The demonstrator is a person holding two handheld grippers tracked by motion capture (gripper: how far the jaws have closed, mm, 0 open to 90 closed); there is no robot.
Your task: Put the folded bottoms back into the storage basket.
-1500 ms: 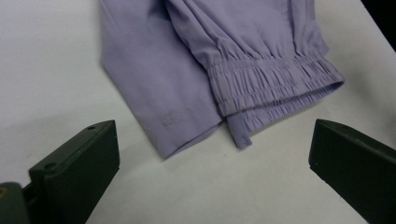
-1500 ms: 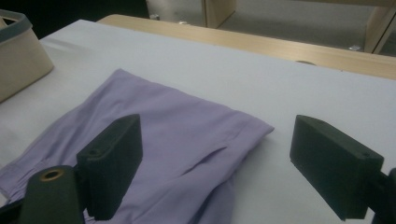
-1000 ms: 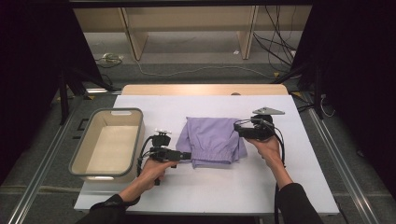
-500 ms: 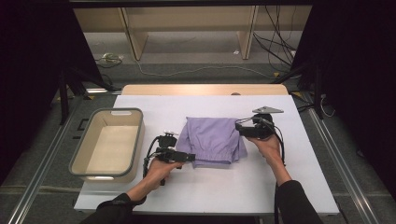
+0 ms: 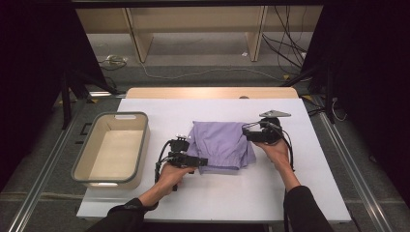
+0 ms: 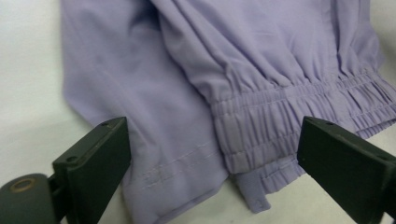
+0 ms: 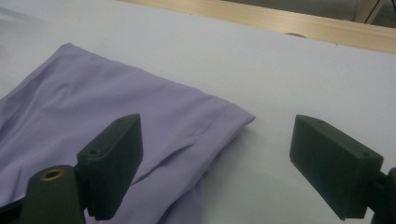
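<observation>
White covers the whole table (image 5: 309,193) at the centre of the high view, with a strip of pale wood along its far edge and dark floor with cables beyond. At centre frame lies the folded lilac garment (image 5: 220,145), a soft, thin fabric folded into a rough rectangle, smooth over most of its top and faintly creased. To its left, at the table's left edge, sits the grey-rimmed beige bin (image 5: 82,162). In the left gripper view the garment (image 6: 187,93) shows a gathered, elasticated band running toward the right of the frame, with a stitched hem and a small tab poking out below it. In the right gripper view its corner (image 7: 140,126) tapers to a flat fold on the white. The left gripper (image 5: 203,162) comes in at the garment's lower left corner, jaws spread either side of the hem and just closing in a little, not pressing yet. The right gripper (image 5: 246,135) sits at the garment's right edge, jaws wide apart, the cloth's edge lying between them, nothing clamped.
</observation>
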